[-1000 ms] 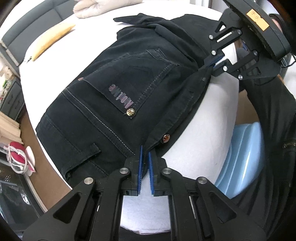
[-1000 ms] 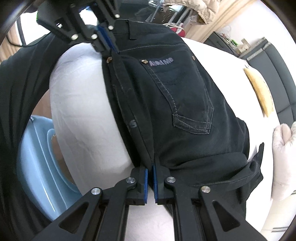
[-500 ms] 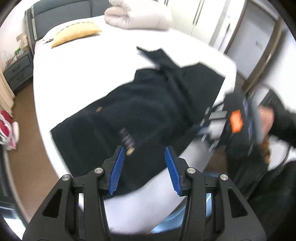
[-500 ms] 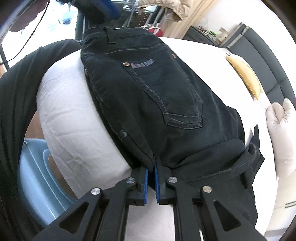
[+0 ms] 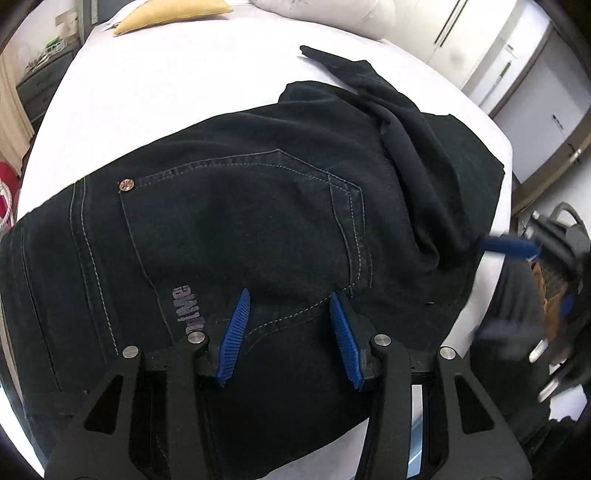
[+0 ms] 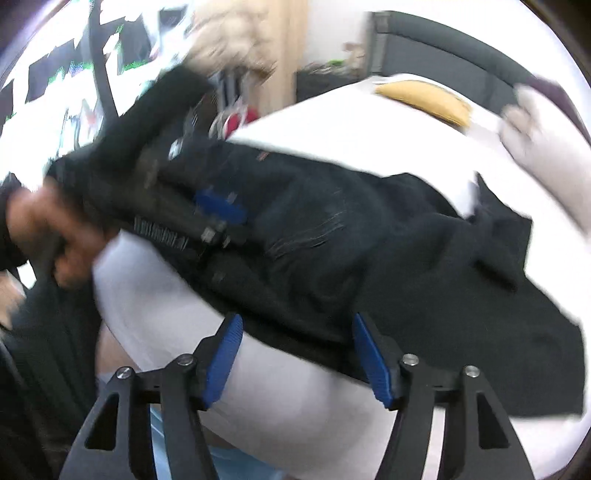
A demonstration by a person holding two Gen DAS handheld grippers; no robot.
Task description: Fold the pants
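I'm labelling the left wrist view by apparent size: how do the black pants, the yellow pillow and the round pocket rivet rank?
1. black pants, filling most of the frame
2. yellow pillow, far off and partly cropped
3. pocket rivet, tiny

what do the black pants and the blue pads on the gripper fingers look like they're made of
The black pants look like denim: matte woven cloth, pale contrast stitching around the pocket, a metal rivet at its corner. The blue pads on the open left gripper look like ribbed rubber or soft plastic, judging by the fine ridges; which of the two is unclear.
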